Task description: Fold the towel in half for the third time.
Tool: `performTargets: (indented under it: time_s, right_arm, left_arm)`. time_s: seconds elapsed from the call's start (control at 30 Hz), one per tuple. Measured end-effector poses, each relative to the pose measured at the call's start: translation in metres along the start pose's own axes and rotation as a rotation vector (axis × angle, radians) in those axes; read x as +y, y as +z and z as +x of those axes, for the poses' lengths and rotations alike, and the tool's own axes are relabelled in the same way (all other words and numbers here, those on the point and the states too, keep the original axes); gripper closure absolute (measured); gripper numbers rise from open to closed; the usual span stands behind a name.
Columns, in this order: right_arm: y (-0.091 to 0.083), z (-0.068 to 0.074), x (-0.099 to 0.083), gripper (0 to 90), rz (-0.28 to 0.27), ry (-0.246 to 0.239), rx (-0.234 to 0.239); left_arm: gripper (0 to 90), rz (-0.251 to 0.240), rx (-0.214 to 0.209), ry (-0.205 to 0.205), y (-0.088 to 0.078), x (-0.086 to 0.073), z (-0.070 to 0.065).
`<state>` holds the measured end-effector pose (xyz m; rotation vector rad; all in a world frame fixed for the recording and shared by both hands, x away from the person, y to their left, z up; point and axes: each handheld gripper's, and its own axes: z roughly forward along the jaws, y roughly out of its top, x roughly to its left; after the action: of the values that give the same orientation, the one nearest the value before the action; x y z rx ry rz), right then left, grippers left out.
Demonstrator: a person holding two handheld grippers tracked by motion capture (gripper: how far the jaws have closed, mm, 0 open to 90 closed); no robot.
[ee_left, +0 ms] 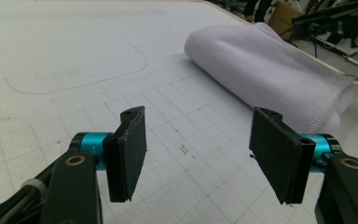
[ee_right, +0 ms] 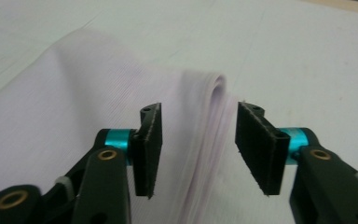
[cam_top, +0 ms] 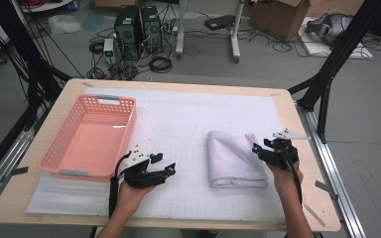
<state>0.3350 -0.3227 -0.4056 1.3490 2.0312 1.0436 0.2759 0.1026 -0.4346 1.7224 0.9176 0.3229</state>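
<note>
A folded white towel (cam_top: 235, 158) lies on the gridded mat right of centre. My right gripper (cam_top: 258, 148) is at the towel's right edge. In the right gripper view its jaws (ee_right: 198, 147) stand apart over the towel's folded edge (ee_right: 214, 93), and the pads do not press on the cloth. My left gripper (cam_top: 166, 166) hovers low over the mat to the left of the towel, pointing toward it. The left gripper (ee_left: 198, 154) is open with nothing between its pads, and the towel (ee_left: 270, 70) lies beyond it, with the right gripper (ee_left: 335, 18) farther off.
A pink plastic basket (cam_top: 54, 148) with nothing in it stands on the table's left side. The white mat (cam_top: 188, 114) covers most of the wooden tabletop. Black frame legs, cables and computer cases stand on the floor beyond the table.
</note>
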Motion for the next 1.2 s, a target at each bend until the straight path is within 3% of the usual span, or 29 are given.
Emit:
performTargets:
  time_s: [0.13, 0.23, 0.27, 0.33, 0.47, 0.57, 0.6, 0.63, 0.7, 0.77, 0.83, 0.87, 0.97, 1.03, 1.13, 1.2]
  right_arm:
    - [0.026, -0.007, 0.017, 42.5, 0.014, 0.050, 0.023]
    - [0.047, -0.008, 0.017, 43.2, 0.070, 0.067, 0.011]
    - [0.053, -0.008, 0.016, 48.4, 0.093, 0.078, 0.011]
    - [0.057, -0.010, 0.013, 72.6, 0.107, 0.098, 0.026]
    - [0.043, -0.007, 0.018, 78.6, 0.057, 0.039, -0.128]
    - [0.045, -0.007, 0.017, 60.1, 0.134, -0.014, -0.223]
    - [0.044, -0.007, 0.016, 55.0, 0.134, -0.016, -0.251]
    - [0.042, -0.008, 0.016, 52.9, 0.110, 0.011, -0.249]
    - [0.035, -0.008, 0.019, 48.6, 0.041, 0.042, -0.219]
    - [0.030, -0.005, 0.022, 48.7, -0.019, 0.030, -0.142]
    - [0.029, 0.001, 0.025, 49.3, -0.027, 0.006, -0.095]
    - [0.031, 0.006, 0.027, 49.5, -0.025, -0.004, -0.041]
    - [0.043, 0.025, 0.031, 50.0, 0.006, -0.042, 0.079]
    - [0.054, 0.042, 0.032, 50.4, 0.064, -0.077, 0.154]
    - [0.072, 0.066, 0.033, 51.2, 0.132, -0.131, 0.184]
    - [0.081, 0.076, 0.034, 51.2, 0.144, -0.135, 0.188]
  left_arm:
    - [36.8, 0.007, -0.004, 0.003, 0.002, -0.001, -0.001]
    - [36.8, 0.007, -0.006, 0.000, 0.002, -0.002, -0.001]
    - [36.8, 0.008, -0.007, 0.003, 0.002, -0.002, 0.000]
    - [36.9, 0.005, -0.004, -0.004, 0.002, -0.002, 0.000]
    - [37.0, 0.004, -0.001, -0.008, 0.001, -0.002, 0.001]
    - [37.0, 0.003, 0.000, -0.008, 0.001, -0.001, 0.000]
    - [37.0, 0.002, -0.002, -0.010, 0.001, -0.001, 0.000]
    - [37.0, 0.004, -0.001, -0.008, 0.001, -0.001, 0.000]
    - [37.0, 0.004, -0.001, -0.009, 0.001, -0.001, 0.000]
    - [37.0, 0.002, 0.000, -0.008, 0.002, -0.001, 0.000]
    - [37.0, 0.004, 0.000, -0.006, 0.002, -0.001, 0.000]
    - [37.0, 0.004, 0.000, -0.005, 0.002, -0.001, 0.000]
    - [37.0, 0.001, 0.002, -0.010, 0.001, -0.001, 0.000]
    - [37.0, 0.003, 0.002, -0.007, 0.001, -0.001, 0.001]
    - [37.0, 0.001, 0.004, -0.009, 0.000, -0.001, 0.001]
    - [37.0, -0.001, 0.004, -0.009, 0.000, -0.001, 0.001]
